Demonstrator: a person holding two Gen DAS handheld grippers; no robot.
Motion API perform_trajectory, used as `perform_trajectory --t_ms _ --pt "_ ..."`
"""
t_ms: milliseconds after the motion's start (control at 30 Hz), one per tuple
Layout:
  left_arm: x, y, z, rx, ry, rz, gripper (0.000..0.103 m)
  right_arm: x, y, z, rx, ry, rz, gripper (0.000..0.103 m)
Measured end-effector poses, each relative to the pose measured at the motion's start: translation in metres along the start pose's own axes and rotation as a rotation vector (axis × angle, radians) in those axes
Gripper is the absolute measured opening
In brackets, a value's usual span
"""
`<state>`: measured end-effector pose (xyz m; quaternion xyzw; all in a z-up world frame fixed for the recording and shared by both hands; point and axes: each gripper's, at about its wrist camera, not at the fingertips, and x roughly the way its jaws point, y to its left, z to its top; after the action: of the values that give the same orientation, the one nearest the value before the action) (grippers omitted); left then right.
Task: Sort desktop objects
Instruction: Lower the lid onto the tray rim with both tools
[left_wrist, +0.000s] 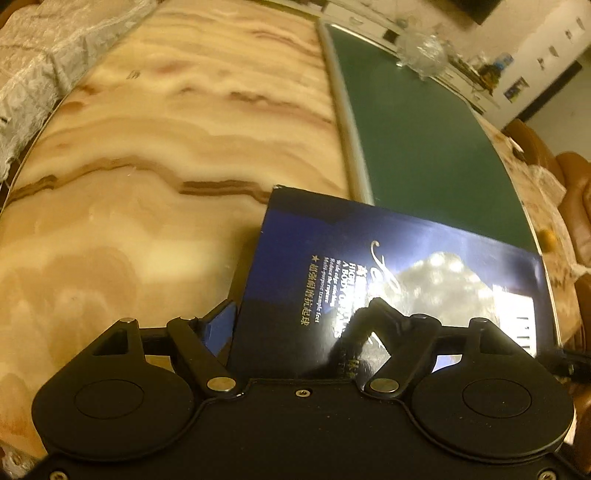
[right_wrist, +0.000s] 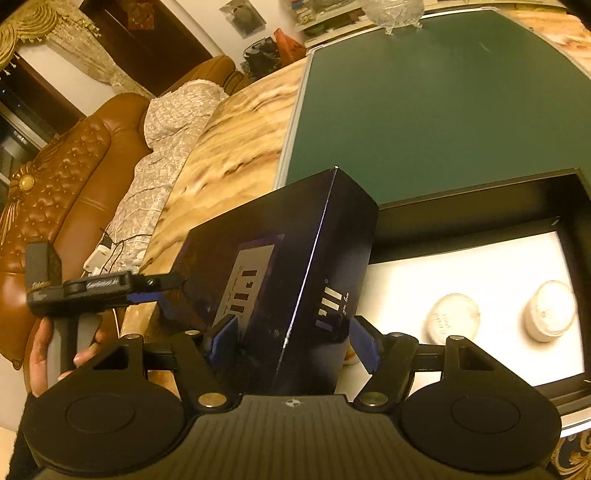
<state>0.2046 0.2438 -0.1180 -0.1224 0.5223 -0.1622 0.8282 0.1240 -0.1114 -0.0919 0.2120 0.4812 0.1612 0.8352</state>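
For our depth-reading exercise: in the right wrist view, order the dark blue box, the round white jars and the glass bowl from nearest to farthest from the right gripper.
1. Dark blue box: between the right gripper fingers.
2. Round white jars: right, inside the black tray.
3. Glass bowl: far end of the green mat.

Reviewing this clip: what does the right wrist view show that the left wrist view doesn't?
Only the right wrist view shows the open black tray with two white round containers inside, the brown sofa, and the left claw from the side. Only the left wrist view shows the box's printed face. Both show the dark blue box held by both claws, the green board, and the glass bowl.
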Motion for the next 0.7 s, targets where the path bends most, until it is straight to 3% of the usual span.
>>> perform_trajectory --t_ms 367,700 --pt "-0.008 -0.094 -0.024 0.176 0.03 -0.02 0.077 -0.052 -0.047 0.009 0.022 -0.078 -0.09 0.071" --pt "0.015 -0.144 -0.038 0.216 0.071 -0.062 0.076 -0.086 -0.091 0.017 0.059 -0.135 -0.142 0.071"
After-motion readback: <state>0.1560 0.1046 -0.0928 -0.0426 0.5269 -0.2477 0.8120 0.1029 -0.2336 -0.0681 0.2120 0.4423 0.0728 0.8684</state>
